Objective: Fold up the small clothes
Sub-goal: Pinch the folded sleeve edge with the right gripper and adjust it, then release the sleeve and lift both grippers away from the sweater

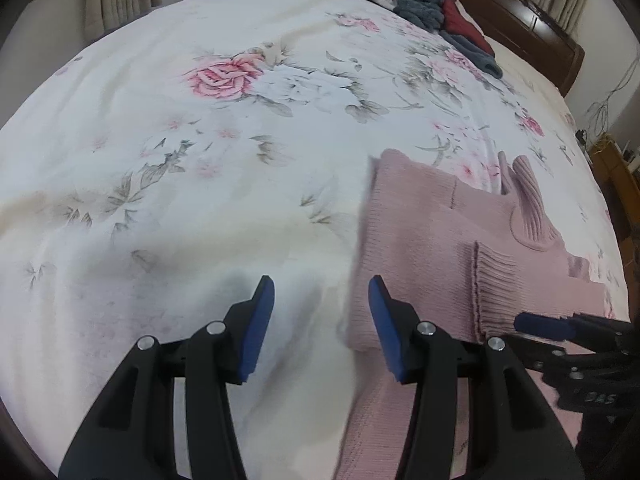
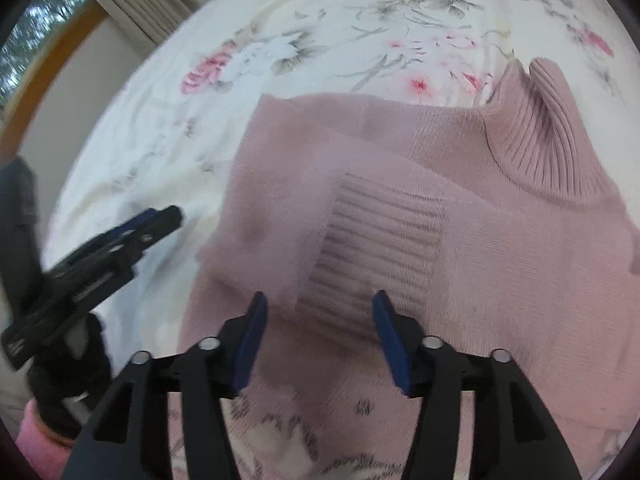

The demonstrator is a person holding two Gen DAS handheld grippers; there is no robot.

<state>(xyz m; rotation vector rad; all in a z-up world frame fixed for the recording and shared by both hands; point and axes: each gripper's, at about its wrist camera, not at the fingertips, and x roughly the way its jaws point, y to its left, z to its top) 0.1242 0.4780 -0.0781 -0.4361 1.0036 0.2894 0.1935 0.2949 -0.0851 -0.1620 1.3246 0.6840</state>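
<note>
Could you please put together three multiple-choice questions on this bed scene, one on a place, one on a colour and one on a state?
1. Where does the dark grey garment lie?
A. at the far end of the bed, near the headboard
B. under the left gripper
C. on top of the pink sweater

2. What colour is the ribbed-neck sweater?
A. navy
B. dusty pink
C. green

3. How does the right gripper stand?
A. shut on the cuff
B. shut on nothing
C. open above the sweater

Answers: 1 A, it sits by the wooden headboard, far from both grippers. 2 B, the knit is pink in both views. 3 C, its blue fingers are spread apart with nothing clamped between them.
</note>
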